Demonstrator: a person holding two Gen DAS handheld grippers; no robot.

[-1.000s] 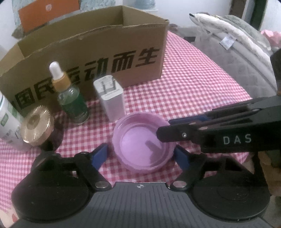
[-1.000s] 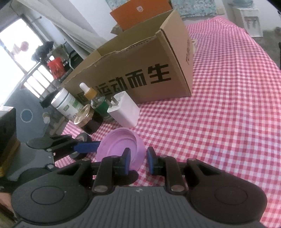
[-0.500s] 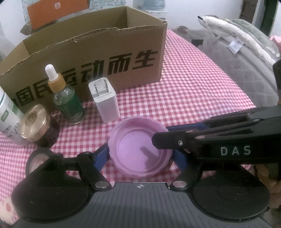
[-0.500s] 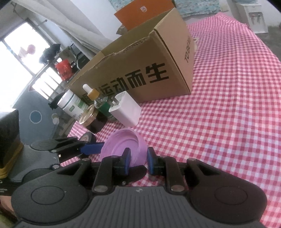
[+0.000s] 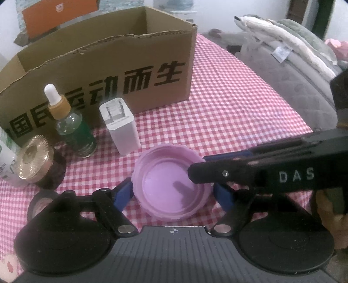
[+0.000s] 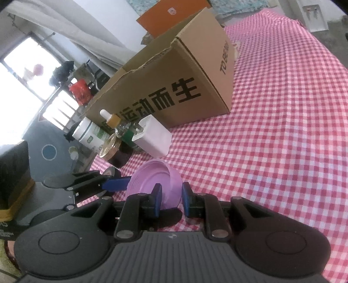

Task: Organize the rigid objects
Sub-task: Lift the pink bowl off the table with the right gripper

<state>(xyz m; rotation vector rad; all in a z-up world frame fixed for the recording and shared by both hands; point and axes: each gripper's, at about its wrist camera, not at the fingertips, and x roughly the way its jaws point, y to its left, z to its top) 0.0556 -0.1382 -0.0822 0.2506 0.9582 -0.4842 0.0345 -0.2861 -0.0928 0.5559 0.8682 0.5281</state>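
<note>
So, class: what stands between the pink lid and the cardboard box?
The white charger stands there, prongs up, on the checked cloth between the pink lid and the cardboard box; the left wrist view shows it clearest.

The left hand-held gripper (image 5: 171, 193) has just been widening; the right hand-held gripper (image 6: 170, 201) is pinched nearly closed.

white bottle (image 5: 5, 156) cut by left edge, tape roll (image 5: 41, 201) half hidden behind gripper

Tabletop cover: red-and-white checked cloth (image 6: 282, 130)
Window: bright daylight window (image 6: 19, 87), upper left of the right wrist view
Wall: pale wall (image 6: 91, 19)
Furniture: grey quilted sofa (image 5: 289, 87) just beside the tabletop, folded blankets (image 5: 289, 37) on it
</note>
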